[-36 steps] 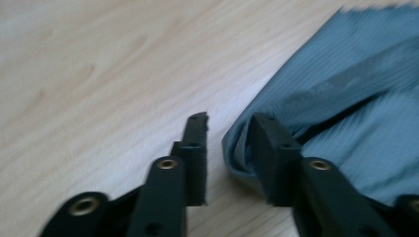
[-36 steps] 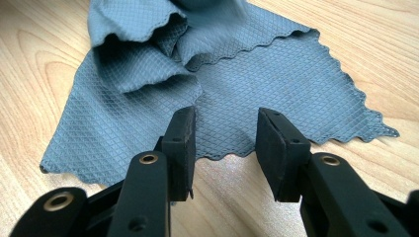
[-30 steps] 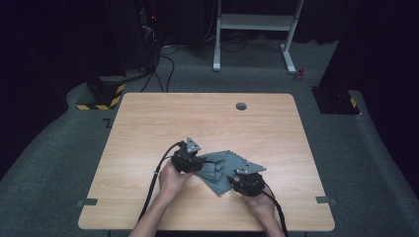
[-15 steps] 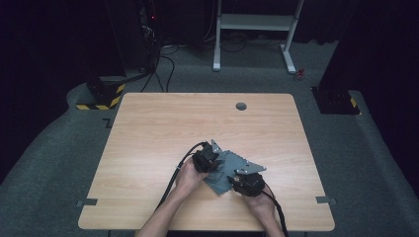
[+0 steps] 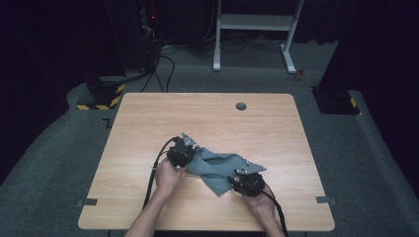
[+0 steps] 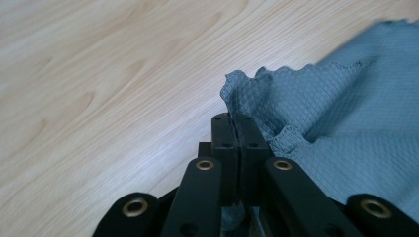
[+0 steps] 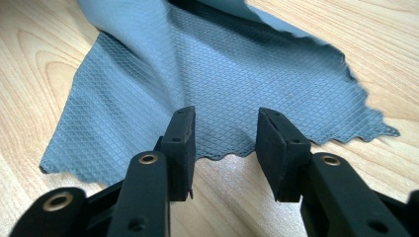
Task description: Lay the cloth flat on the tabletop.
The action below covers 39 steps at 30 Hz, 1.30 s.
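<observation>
Nearest the table's (image 5: 276, 128) front edge, at right, the right gripper (image 5: 245, 181) sits at the near end of a grey-blue cloth (image 5: 215, 167). Its jaws stand parted just short of the cloth's scalloped edge (image 7: 222, 157), holding nothing. Farther back and to the left, the left gripper (image 5: 182, 153) has its jaws clenched on a bunched fold of the cloth (image 6: 262, 98). Between the two grippers the cloth lies rumpled on the light wooden tabletop, near its middle.
</observation>
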Available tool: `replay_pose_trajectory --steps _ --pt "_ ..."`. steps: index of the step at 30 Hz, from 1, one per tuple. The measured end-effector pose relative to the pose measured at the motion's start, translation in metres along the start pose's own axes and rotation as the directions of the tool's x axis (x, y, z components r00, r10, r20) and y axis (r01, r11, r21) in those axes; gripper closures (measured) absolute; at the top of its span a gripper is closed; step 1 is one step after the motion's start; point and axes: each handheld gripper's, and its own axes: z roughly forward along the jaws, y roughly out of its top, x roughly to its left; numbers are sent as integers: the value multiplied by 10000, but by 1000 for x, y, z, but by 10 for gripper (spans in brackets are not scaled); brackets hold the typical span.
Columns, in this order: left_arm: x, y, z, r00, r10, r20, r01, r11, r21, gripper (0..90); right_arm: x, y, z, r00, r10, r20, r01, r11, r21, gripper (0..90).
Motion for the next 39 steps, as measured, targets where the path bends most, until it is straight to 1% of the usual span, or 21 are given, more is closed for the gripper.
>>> replay_pose_trajectory --steps 2,5,9,11,13,15,17,20,21,23,25,26,29,30,31,32,33,34,35,38,39 --pt "5 -3 2 9997 -204 -109 206 9997 114 885 0 0 0 10000 -13 16 13 10000 0 588" --pt "10 -6 5 9991 -405 -153 407 9991 141 882 0 0 0 10000 5 15 -5 10000 5 588" --pt "12 -6 10 9989 -382 -267 388 9991 188 882 0 0 0 10000 4 19 -4 10000 4 589" --pt "13 -6 13 9991 -330 -272 334 9993 162 880 0 0 0 10000 11 15 -11 10000 1 589" --pt "13 -6 14 9991 -366 -227 369 9992 138 867 0 0 0 10000 8 -14 -8 10000 -7 599" --pt "12 -6 15 9993 -380 -30 380 9993 58 805 -3 -1 -2 9999 110 -91 -111 9999 -108 628" --pt "12 -6 15 9989 -423 223 425 9991 -83 746 -6 -4 -7 9993 290 -216 -299 9988 -383 641" --pt "11 -5 15 9982 -412 442 420 9990 -176 674 -12 -7 -17 9984 562 -44 -563 9969 -549 642" --pt "11 -4 16 9978 -454 487 463 9988 -175 662 -14 -8 -19 9980 637 51 -633 9962 -598 643" --pt "13 -3 17 9971 -514 560 527 9984 -215 658 -21 -9 -21 9966 771 281 -755 9958 -516 643" --pt "13 -2 18 9958 -614 672 634 9976 -273 674 -29 -9 -21 9945 917 501 -894 9950 -452 639" --pt "13 -1 18 9957 -601 707 626 9975 -341 706 -32 -8 -21 9938 949 577 -925 9948 -418 631" --pt "12 0 18 9961 -509 719 537 9978 -381 789 -38 -7 -18 9917 1006 806 -975 9944 -409 611" --pt "12 0 17 9966 -409 721 436 9984 -369 822 -40 -7 -17 9905 1099 832 -1075 9937 -328 603" --pt "12 0 17 9966 -409 721 436 9984 -369 850 -40 -7 -16 9892 1172 878 -1154 9930 -250 602" --pt "11 1 17 9972 -298 692 324 9988 -368 875 -41 -7 -14 9896 1107 916 -1088 9937 -250 602" --pt "11 1 16 9973 -285 673 312 9988 -386 890 -42 -6 -13 9902 1057 912 -1038 9943 -253 604" --pt "12 2 15 9974 -246 675 273 9989 -391 892 -42 -4 -12 9902 1083 876 -1066 9940 -242 626" --pt "12 2 14 9976 -252 647 284 9984 -488 893 -42 -2 -12 9905 1097 827 -1078 9938 -262 682" --pt "14 2 11 9977 -346 586 386 9969 -681 894 -43 2 -11 9951 766 631 -742 9965 -385 876" --pt "15 2 10 9977 -362 567 405 9963 -760 894 -42 3 -12 9954 752 598 -721 9960 -534 892"
